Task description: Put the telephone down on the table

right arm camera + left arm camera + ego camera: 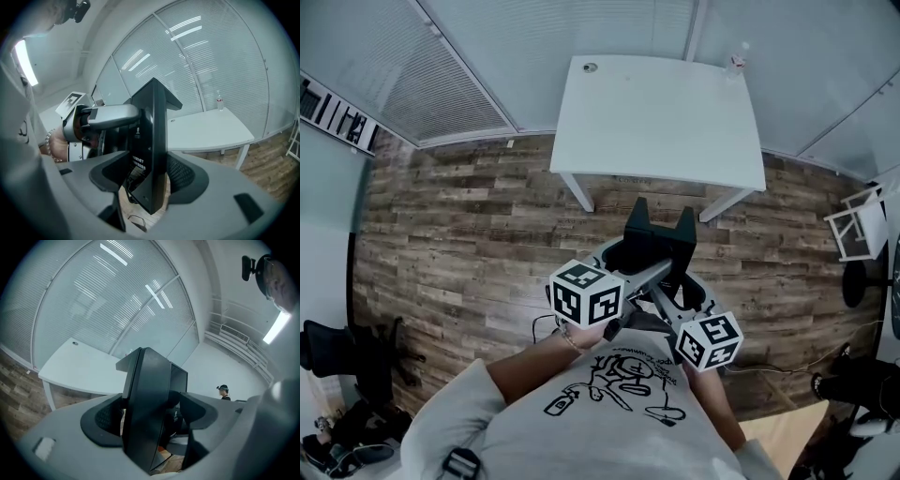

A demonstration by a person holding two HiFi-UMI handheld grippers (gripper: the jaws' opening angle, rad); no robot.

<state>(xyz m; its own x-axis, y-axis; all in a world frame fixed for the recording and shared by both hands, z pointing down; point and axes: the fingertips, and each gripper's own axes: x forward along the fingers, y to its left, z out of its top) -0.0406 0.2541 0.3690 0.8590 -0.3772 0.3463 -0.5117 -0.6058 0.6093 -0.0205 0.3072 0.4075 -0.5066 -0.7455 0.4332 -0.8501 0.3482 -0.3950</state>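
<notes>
Left hand-held gripper seemingly around telephone

**Premises: office meeting room**

Glass partition walls with horizontal slatted blinds enclose the room from 9 o'clock through 12 to 3 o'clock. A white rectangular table stands at 12 o'clock, close against the glazing. A small clear bottle sits at its far right corner. The brown wood-plank floor runs wall to wall. A black office chair is at 8 o'clock and a white frame chair at 3 o'clock. A long ceiling strip light is lit overhead.
</notes>
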